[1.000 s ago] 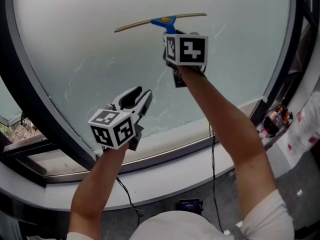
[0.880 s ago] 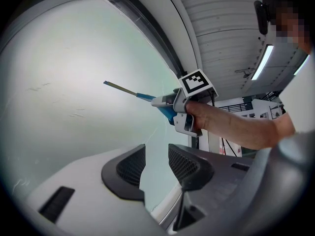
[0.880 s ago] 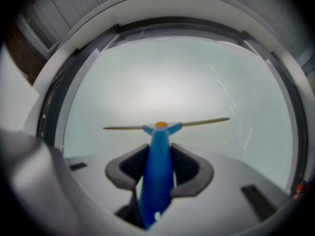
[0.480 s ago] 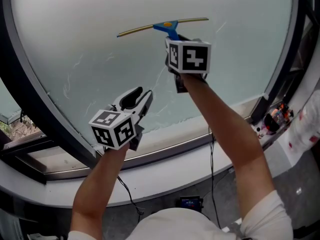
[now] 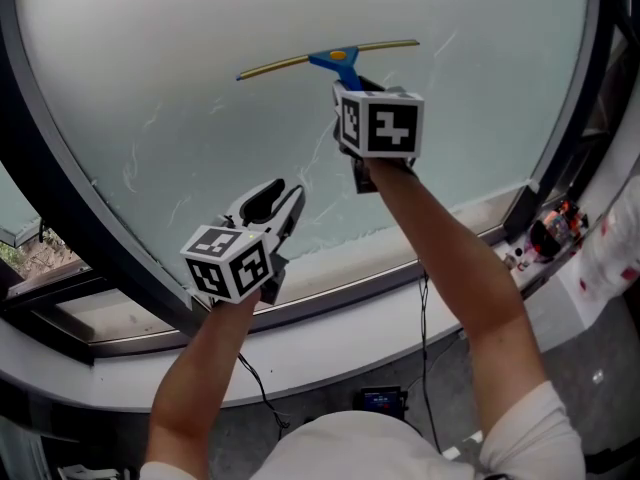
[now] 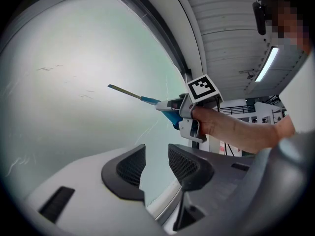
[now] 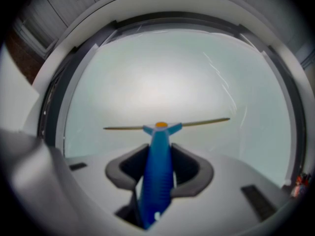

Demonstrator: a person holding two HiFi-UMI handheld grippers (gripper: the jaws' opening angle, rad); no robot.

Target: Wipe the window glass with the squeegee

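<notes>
A blue-handled squeegee [image 5: 335,61] with a thin yellowish blade lies against the frosted window glass [image 5: 200,48] high in the head view. My right gripper [image 5: 352,80] is shut on its handle [image 7: 157,171], just below the blade [image 7: 206,122]. The left gripper view shows the squeegee [image 6: 147,100] from the side, touching the glass. My left gripper [image 5: 272,200] is lower and to the left, near the glass; its jaws stand slightly apart with nothing between them [image 6: 156,165].
A dark window frame [image 5: 60,198] curves along the left and bottom of the pane, with a white sill [image 5: 340,338] below. Thin streaks [image 5: 150,138] mark the glass. Small coloured items [image 5: 550,230] sit at the right edge. A cable [image 5: 425,328] hangs under my right arm.
My right gripper and the squeegee have slid a little downward and to the right on the glass. The left gripper has barely shifted.
</notes>
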